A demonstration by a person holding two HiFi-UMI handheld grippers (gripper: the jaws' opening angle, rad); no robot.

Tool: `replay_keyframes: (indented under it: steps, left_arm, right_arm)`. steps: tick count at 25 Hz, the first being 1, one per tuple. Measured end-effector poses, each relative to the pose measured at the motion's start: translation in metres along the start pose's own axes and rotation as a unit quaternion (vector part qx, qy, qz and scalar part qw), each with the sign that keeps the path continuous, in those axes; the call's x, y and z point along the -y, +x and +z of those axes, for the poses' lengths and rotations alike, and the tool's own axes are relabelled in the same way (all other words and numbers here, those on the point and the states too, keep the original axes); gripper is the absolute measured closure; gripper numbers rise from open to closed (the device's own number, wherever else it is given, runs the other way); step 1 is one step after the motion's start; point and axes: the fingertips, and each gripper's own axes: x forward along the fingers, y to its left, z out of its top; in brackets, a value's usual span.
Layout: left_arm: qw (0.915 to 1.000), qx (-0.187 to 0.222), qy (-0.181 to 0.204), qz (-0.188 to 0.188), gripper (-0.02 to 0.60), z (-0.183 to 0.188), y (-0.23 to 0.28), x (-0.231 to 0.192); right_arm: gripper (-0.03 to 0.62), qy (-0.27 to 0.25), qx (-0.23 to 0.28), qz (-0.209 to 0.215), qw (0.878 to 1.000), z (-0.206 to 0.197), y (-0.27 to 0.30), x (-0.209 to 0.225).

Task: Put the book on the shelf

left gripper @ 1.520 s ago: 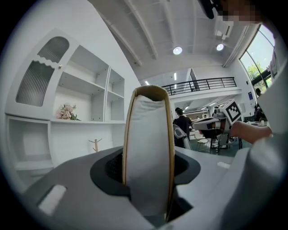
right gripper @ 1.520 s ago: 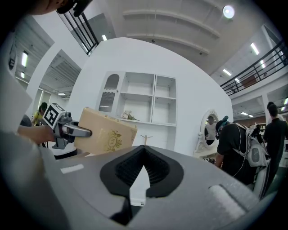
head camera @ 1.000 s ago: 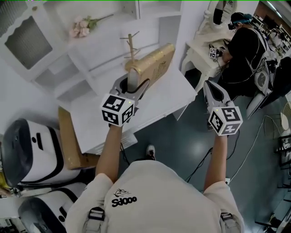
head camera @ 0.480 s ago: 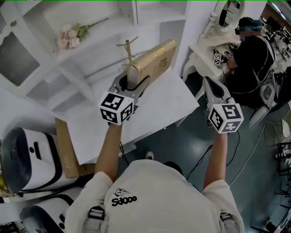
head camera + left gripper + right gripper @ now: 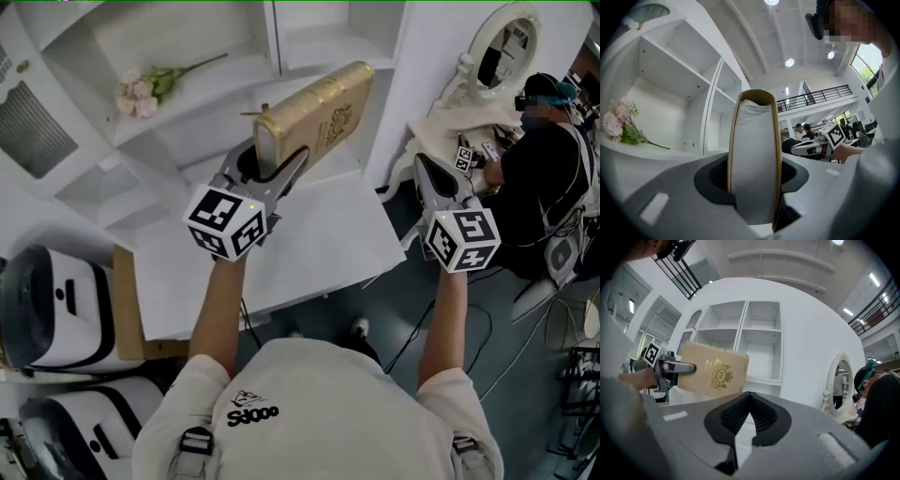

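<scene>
The book (image 5: 319,111), gold-covered with an embossed crest on its side, sits in the upper centre of the head view, clamped at its near end by the left hand-held gripper (image 5: 270,161). The left gripper view shows both pads pressed against the covers, with the pale page edge facing the camera and standing upright between the jaws. The book reaches from the gripper toward the upper right of the frame, held in the air above the white tabletop (image 5: 300,253). Its far end overlaps the lower compartments of the white shelf (image 5: 319,37). Whether it touches the shelf I cannot tell.

The right hand-held gripper (image 5: 424,167) is at the right of the head view, level with the left one and well apart from the book. Its own view shows the jaws together at the tips with nothing between them. Past them, the book and the left gripper appear at that frame's left, in front of the shelf compartments.

A sprig of pink flowers (image 5: 141,89) lies on a shelf board at the upper left. An oval white-framed mirror (image 5: 502,47) stands at the upper right. Below it a person in dark clothing (image 5: 548,178) sits at another desk. White rounded machines (image 5: 56,309) fill the lower left, beside a brown board (image 5: 127,314) leaning at the tabletop's edge.
</scene>
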Motion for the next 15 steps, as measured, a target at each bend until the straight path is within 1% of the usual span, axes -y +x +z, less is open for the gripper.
replay_keyframes:
  steps: [2,5,7,11,15]
  left_arm:
    - [0.9998,0.011,0.003,0.014,0.348,0.012,0.022,0.001]
    - [0.9988,0.029,0.018,0.035,0.348,0.031,0.055,0.001]
    - [0.997,0.034,0.032,0.061,0.348,0.045,0.076,-0.004]
    - [0.9905,0.033,0.051,0.123,0.348,0.073,0.112,-0.013]
    - [0.9852,0.024,0.051,0.162,0.347,0.086,0.15,-0.03]
  right_arm:
    - [0.592,-0.008,0.002,0.024,1.0,0.003,0.017,0.022]
    - [0.592,-0.017,0.015,0.054,0.998,0.012,0.041,0.055]
    - [0.592,-0.019,0.023,0.075,0.997,0.018,0.056,0.074]
    - [0.592,-0.016,0.035,0.105,0.994,0.024,0.074,0.108]
    - [0.592,-0.009,0.039,0.124,0.991,0.022,0.09,0.131]
